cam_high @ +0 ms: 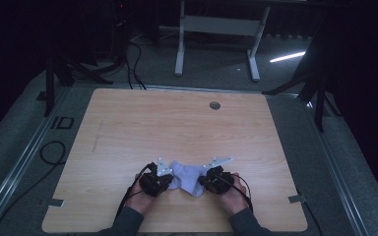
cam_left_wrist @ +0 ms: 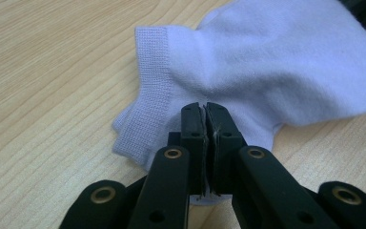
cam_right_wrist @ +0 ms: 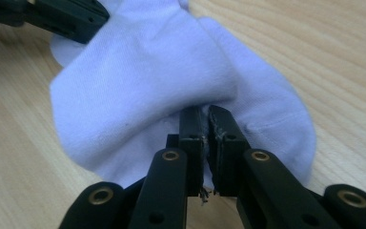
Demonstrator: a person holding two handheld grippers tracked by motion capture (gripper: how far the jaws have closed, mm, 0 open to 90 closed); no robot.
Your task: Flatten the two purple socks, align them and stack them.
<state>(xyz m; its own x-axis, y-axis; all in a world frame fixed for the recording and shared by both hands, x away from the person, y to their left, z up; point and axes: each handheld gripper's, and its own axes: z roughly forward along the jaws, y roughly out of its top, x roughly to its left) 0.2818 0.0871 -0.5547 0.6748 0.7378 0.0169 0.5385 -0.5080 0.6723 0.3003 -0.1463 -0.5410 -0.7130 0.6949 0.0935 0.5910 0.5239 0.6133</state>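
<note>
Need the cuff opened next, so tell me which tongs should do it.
Probably left: the left tongs are shut on the sock beside its ribbed cuff; the right tongs pinch the smooth end.

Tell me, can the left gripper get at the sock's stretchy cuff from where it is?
Probably yes. The left gripper is already shut on the sock beside the cuff, and nothing covers the cuff.

Black claws point(cam_left_wrist: 205, 124), brass rivets, grey three-cornered plates, black cables, dark sleeves point(cam_high: 128, 221).
</note>
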